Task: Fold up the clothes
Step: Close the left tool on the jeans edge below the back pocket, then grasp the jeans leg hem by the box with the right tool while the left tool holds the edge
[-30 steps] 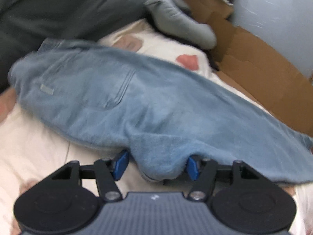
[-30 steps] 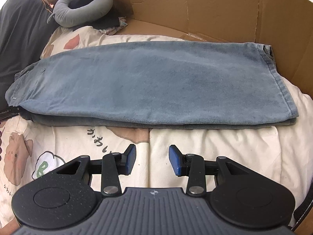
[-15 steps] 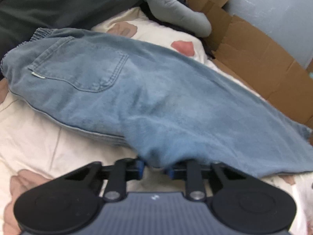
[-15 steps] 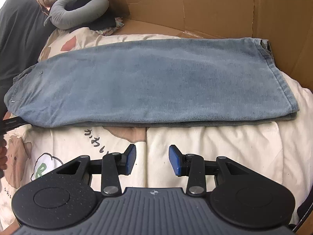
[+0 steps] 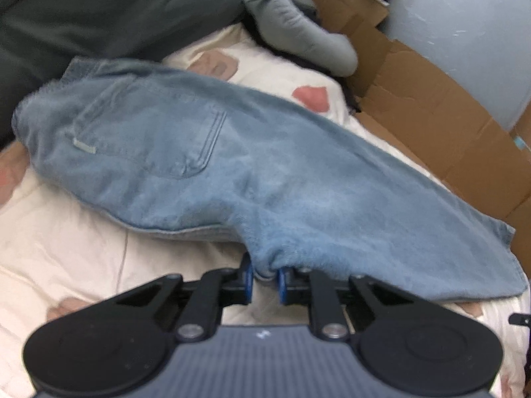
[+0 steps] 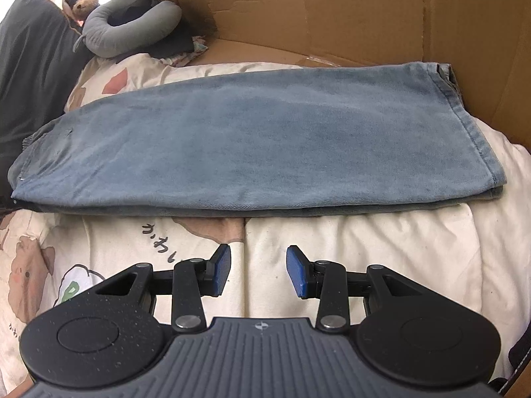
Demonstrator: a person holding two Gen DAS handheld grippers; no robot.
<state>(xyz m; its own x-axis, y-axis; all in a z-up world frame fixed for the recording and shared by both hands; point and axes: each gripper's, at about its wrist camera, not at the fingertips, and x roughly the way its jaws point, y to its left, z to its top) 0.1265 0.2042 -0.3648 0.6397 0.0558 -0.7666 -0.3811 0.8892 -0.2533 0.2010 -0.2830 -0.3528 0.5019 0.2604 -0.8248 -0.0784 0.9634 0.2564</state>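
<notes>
The jeans (image 6: pixel 252 139) lay lengthwise across the bed, on a cream quilt (image 6: pixel 365 258) printed with cartoon figures. They were folded leg over leg, the hem end toward the quilt's right edge against the cardboard wall (image 6: pixel 332 10), the waist end toward the dark pillow (image 6: pixel 30 76) at the left. In the left wrist view the rear pocket (image 5: pixel 149 136) faced up near the waist.

The left gripper (image 5: pixel 265 280) was clenched on the jeans: its blue pads (image 5: pixel 247 282) had just been closing and now pinched a bunched fold of denim at the garment's near edge, roughly at the seat. The cloth rose slightly toward the pinch. This view was soft with blur, so it could not be told how many layers were caught.

The right gripper (image 6: pixel 258 272) was released. Its jaws stood partly apart with nothing between them, over bare quilt just short of the jeans' near edge, about midway along the leg. It touched neither the denim nor, as far as could be seen, the quilt.

At the far left corner of the bed a grey neck pillow (image 6: pixel 129 23) rested against the dark pillow, with a small plush toy (image 6: pixel 83 0) beside it. Cardboard lined the far and right sides of the bed.
</notes>
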